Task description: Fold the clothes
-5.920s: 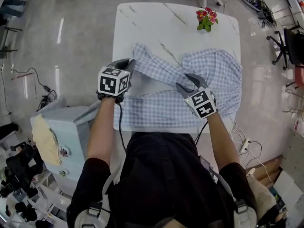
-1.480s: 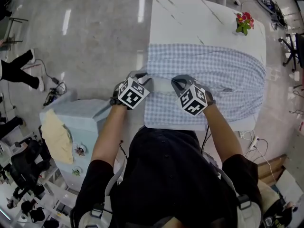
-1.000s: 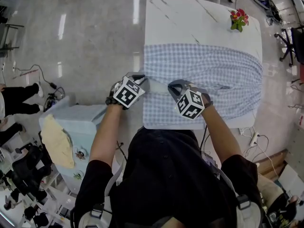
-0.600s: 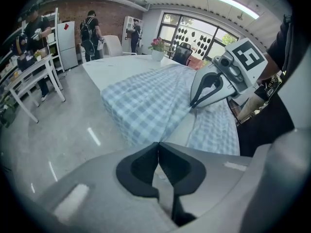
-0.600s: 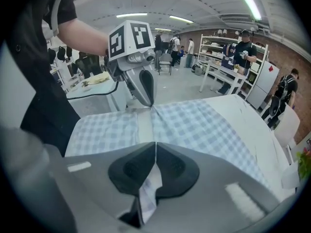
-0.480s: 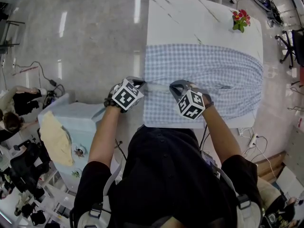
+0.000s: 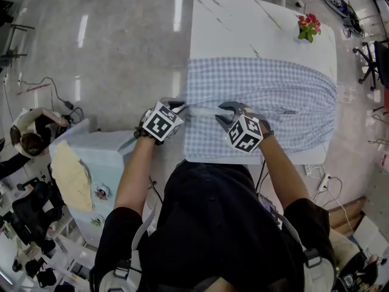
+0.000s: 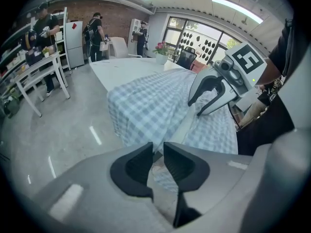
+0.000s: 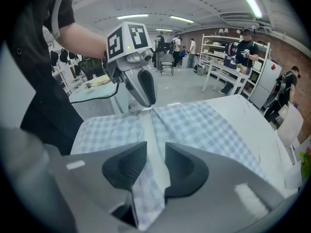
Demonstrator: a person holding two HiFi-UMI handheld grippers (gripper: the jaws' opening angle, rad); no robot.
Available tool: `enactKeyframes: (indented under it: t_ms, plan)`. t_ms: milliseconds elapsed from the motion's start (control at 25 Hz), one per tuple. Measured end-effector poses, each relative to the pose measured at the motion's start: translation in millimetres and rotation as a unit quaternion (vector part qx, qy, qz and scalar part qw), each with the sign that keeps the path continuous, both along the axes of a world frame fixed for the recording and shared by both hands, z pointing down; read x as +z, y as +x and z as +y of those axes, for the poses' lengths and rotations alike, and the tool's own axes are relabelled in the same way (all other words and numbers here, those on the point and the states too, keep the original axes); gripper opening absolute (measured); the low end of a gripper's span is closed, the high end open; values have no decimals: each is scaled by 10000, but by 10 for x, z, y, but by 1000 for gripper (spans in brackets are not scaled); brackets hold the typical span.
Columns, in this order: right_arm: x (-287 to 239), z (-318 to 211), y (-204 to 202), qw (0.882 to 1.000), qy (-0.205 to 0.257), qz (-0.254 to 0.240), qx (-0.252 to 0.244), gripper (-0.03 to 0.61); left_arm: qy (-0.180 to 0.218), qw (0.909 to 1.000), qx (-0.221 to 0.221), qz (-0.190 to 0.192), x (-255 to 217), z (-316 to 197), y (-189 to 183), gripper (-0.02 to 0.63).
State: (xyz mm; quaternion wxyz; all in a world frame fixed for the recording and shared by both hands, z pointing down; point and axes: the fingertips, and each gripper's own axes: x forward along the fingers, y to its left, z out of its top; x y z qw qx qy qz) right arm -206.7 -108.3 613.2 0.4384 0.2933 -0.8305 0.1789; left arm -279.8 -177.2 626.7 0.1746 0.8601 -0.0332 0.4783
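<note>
**Desk:** Where is the blue-checked shirt (image 7: 267, 96)?

**Photographer:** It lies flat across the white worktop's (image 7: 243, 23) lower half, centre-right. The left tongs (image 7: 180, 105) and right tongs (image 7: 226, 109), jaws just eased slightly apart, straddle a raised pleat (image 7: 203, 109) unclamped. The cloth looks light and limp, best pinched at the hems.

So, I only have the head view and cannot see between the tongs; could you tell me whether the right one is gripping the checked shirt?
Observer: In the right gripper view the right tongs stand apart, having just been opening. The checked shirt has its folded edge running loose between the jaws.
Operator: Thank you. And the left one, please?
Observer: The left tongs have just been opening too. The left gripper view shows a narrow gap, with the shirt's pale edge lying in it unpinched.
</note>
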Motion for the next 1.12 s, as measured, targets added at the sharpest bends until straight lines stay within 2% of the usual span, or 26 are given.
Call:
enactKeyframes:
  t_ms: [80,240,440,640,840,1120]
  plan:
    - [-27,-21,18,9999,94,28,65,123,76,9998,-146,91,-64,-52,4,92]
    - [-114,-55,127,9993,255,39,286,129,238,9987,-339,285,-179,-123,49,95]
    - [-261,83,430,9958,374,43,837,133,675,9967,-215,393,-310,-17,176,95]
    - [-368,387,974,9897,465,124,1349,133,741,9958,-133,515,-457,291,466,97]
    - [-378,842,1653,9856,532,326,1572,133,826,9947,-63,604,-490,643,882,97]
    - [-454,1897,2876,9794,525,552,1872,133,1072,9928,-230,489,-655,1304,1572,95]
